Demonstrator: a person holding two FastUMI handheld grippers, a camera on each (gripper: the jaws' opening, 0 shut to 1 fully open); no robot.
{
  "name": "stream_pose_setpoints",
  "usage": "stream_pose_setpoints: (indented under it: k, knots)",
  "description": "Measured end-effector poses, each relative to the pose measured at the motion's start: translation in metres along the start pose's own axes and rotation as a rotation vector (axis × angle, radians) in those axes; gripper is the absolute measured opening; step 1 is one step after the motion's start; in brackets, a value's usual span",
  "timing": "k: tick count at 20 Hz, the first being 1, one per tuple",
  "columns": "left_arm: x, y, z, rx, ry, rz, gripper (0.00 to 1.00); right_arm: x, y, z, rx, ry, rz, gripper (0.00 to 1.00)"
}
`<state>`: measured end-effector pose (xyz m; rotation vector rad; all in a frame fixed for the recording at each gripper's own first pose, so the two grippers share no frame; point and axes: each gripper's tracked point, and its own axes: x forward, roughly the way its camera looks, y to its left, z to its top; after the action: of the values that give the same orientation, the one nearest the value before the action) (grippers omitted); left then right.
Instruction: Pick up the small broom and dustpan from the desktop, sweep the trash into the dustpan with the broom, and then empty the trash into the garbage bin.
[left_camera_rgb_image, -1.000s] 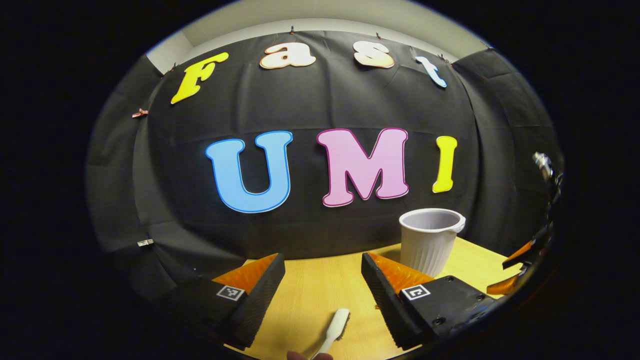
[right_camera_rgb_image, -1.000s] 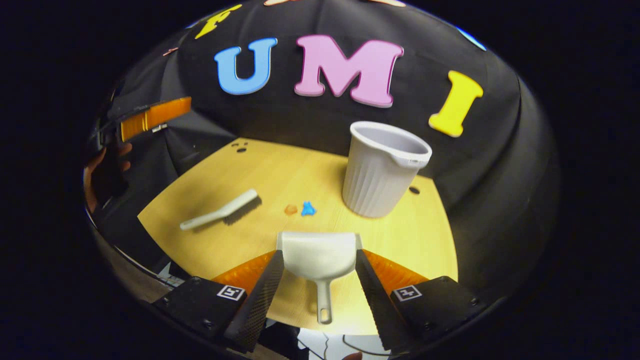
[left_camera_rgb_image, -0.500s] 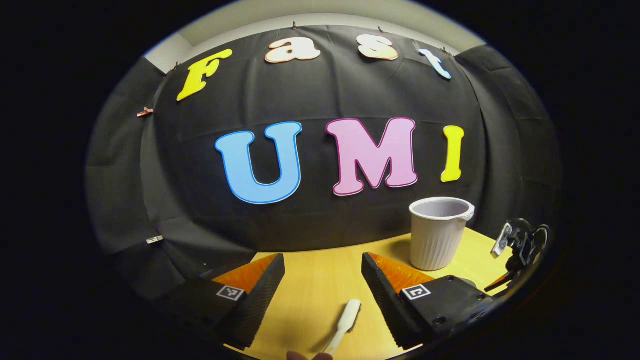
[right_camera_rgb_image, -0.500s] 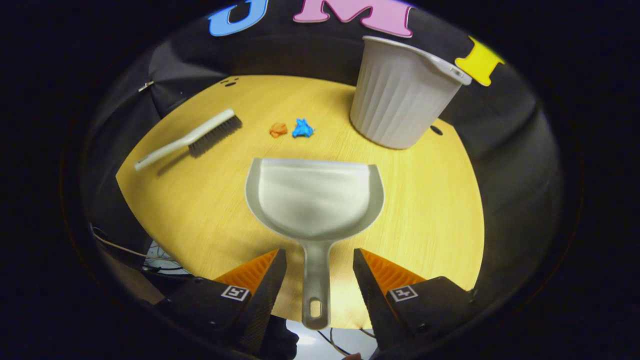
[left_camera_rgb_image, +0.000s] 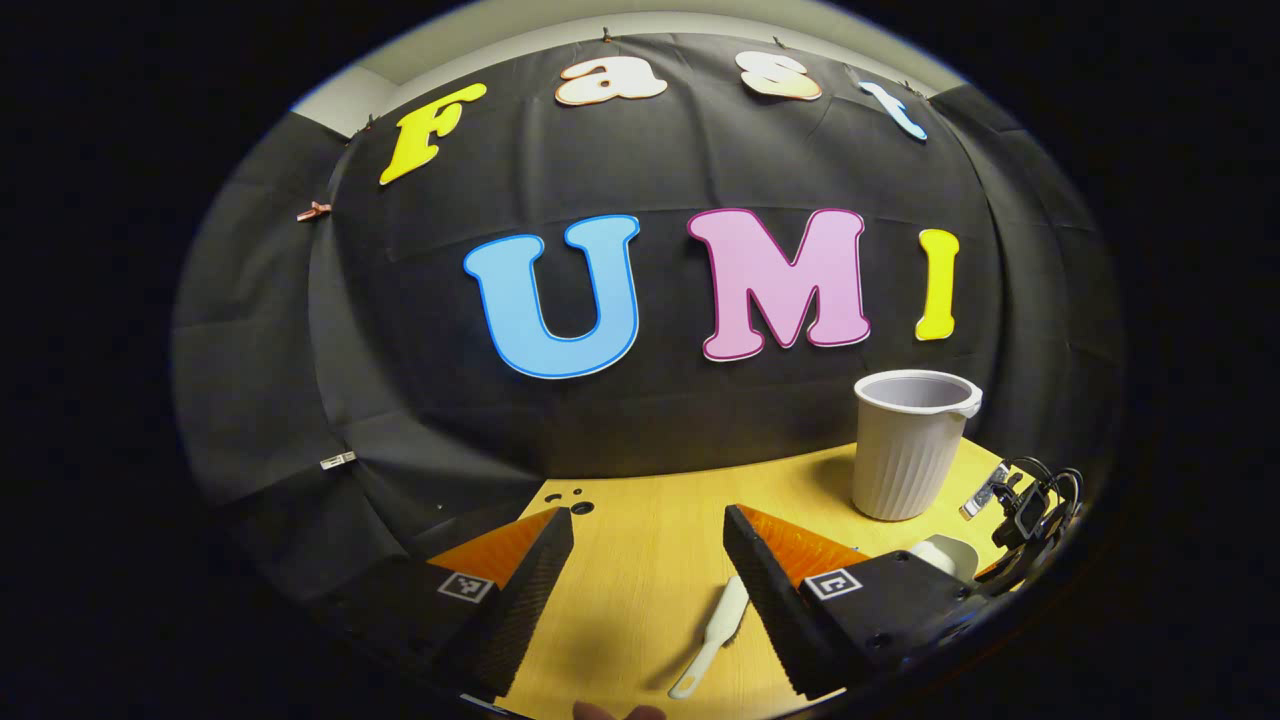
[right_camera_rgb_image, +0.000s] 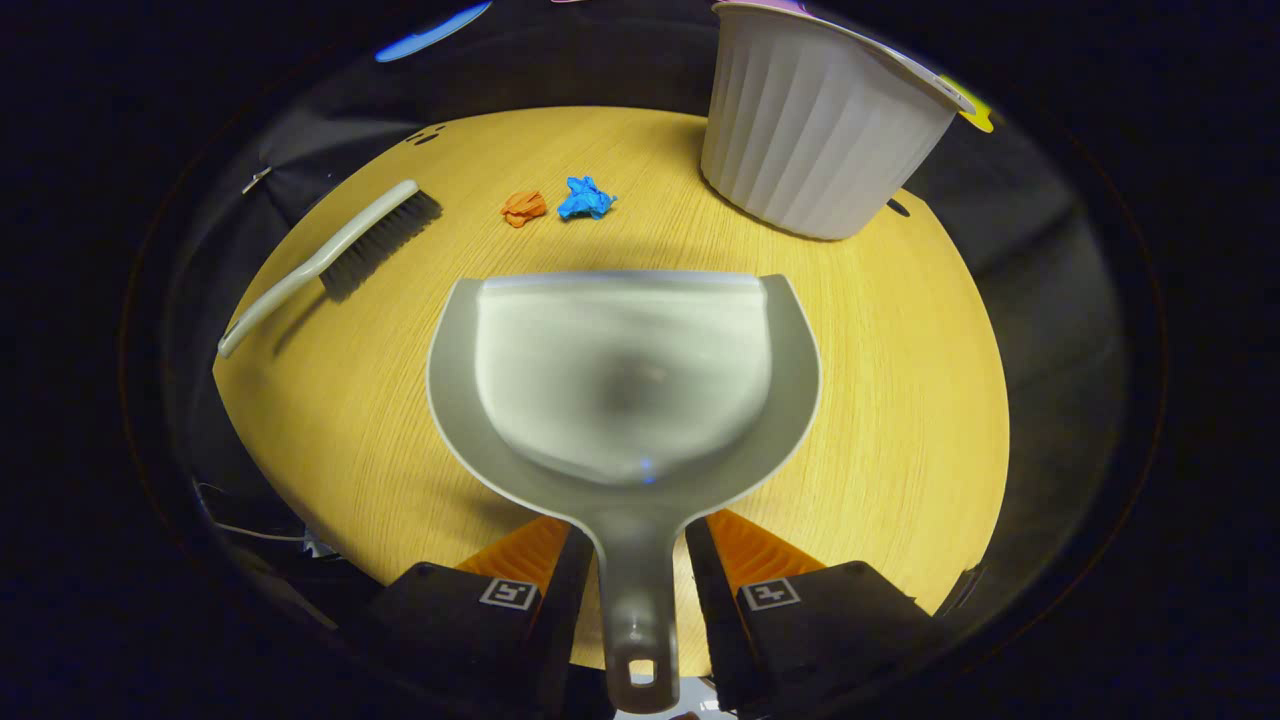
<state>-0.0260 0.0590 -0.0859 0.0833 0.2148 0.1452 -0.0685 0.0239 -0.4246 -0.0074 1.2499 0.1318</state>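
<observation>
Right tongs (right_camera_rgb_image: 637, 560): fingers flank the dustpan (right_camera_rgb_image: 622, 385) handle closely; contact unclear. Handle end cut off. Ahead-left: broom (right_camera_rgb_image: 325, 262); ahead: scraps (right_camera_rgb_image: 560, 202), bin (right_camera_rgb_image: 815, 135). Left tongs (left_camera_rgb_image: 648, 560): wide apart, empty, broom (left_camera_rgb_image: 712, 632) between, partly hidden.

Right gripper view: dustpan (right_camera_rgb_image: 625, 380) sits on the tabletop (right_camera_rgb_image: 900, 400), its handle running back between the fingers (right_camera_rgb_image: 565, 590). Two trash scraps (right_camera_rgb_image: 560, 203) lie side by side just past its front edge. Broom (right_camera_rgb_image: 330, 260) is off to the left, garbage bin (right_camera_rgb_image: 815, 130) stands far right, behind the pan.
</observation>
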Motion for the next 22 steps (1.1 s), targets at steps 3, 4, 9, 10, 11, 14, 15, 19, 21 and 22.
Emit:
stream_pose_setpoints:
  k: [3,4,9,10,11,14,15,19,21,22]
  knots:
    - [0.004,0.003,-0.006,-0.002,0.016,0.016,0.97,0.009,-0.002,-0.004,-0.013,0.029,-0.018,0.60]
    - [0.005,0.004,-0.008,-0.003,0.020,0.019,0.96,0.010,0.002,-0.002,0.001,0.032,0.010,0.60]
    - [0.020,0.001,-0.027,0.015,0.065,0.010,0.97,0.011,0.006,0.003,0.006,0.008,0.058,0.39]
    - [0.024,0.000,-0.034,0.011,0.080,-0.002,0.96,0.012,0.006,0.004,-0.004,0.003,0.067,0.39]
    - [0.027,-0.003,-0.044,0.001,0.100,-0.016,0.96,0.011,0.007,0.003,-0.015,0.000,0.079,0.39]
    - [0.046,-0.017,-0.088,-0.043,0.222,-0.097,0.97,0.003,0.003,0.004,-0.024,-0.033,0.089,0.38]
    - [0.049,-0.024,-0.108,-0.057,0.278,-0.134,0.97,-0.003,0.003,0.004,-0.019,-0.040,0.096,0.37]
    - [0.054,-0.056,-0.178,-0.064,0.498,-0.292,0.95,-0.026,-0.007,0.001,-0.040,-0.067,0.075,0.38]
    - [0.055,-0.068,-0.203,-0.019,0.576,-0.352,0.94,-0.039,-0.012,-0.001,-0.059,-0.076,0.060,0.38]
    - [0.055,-0.073,-0.214,0.014,0.612,-0.378,0.94,-0.043,-0.013,-0.002,-0.065,-0.080,0.053,0.38]
